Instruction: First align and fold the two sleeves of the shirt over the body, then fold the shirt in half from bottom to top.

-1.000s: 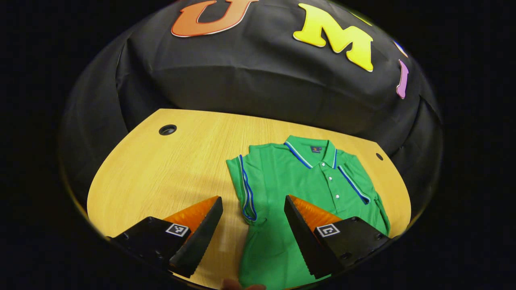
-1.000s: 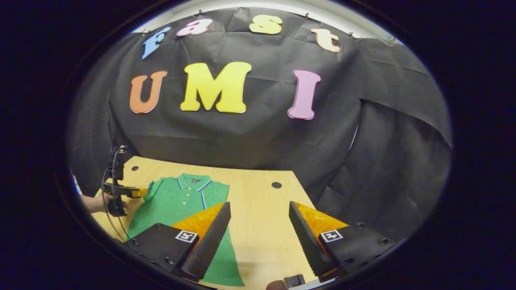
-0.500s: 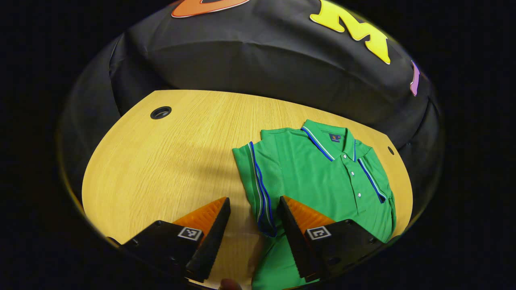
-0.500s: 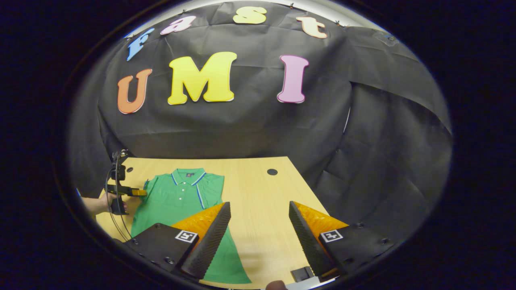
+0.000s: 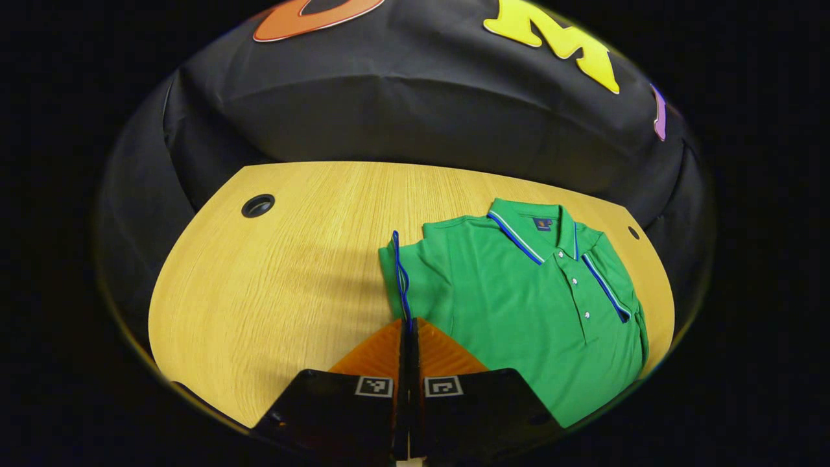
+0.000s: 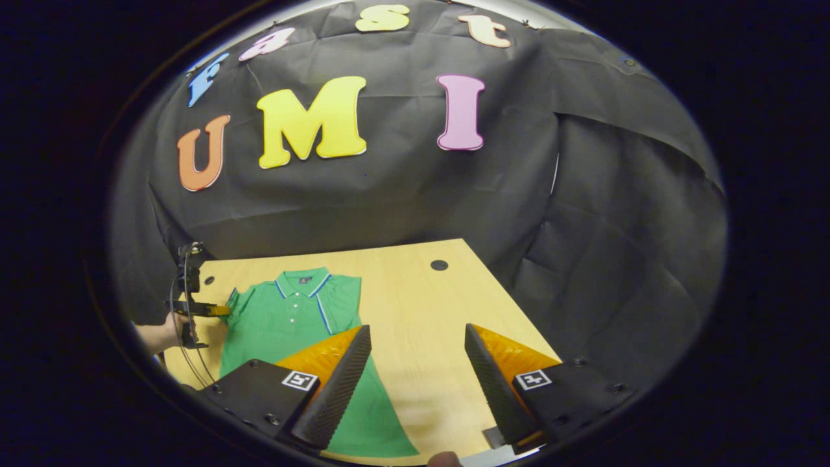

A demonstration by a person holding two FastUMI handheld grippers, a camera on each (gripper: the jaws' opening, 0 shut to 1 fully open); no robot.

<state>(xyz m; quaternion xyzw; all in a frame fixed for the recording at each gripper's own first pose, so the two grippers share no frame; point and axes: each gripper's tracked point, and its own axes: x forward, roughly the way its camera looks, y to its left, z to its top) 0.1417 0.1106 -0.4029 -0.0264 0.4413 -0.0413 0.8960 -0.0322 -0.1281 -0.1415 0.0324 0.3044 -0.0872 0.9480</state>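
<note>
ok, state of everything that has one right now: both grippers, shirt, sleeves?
left gripper: shut on the sleeve hem
right gripper: open, holding nothing, above bare table beside the shirt
shirt: flat on the table, front up, collar toward the booth wall, bottom not yet folded up
sleeve hem: pinched, blue-striped edge lifted off the table
far sleeve: already folded over the body
table: wooden, shirt lying on it

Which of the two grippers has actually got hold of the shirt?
The left gripper, shut on the green polo shirt's sleeve edge; the right gripper stands open.
</note>
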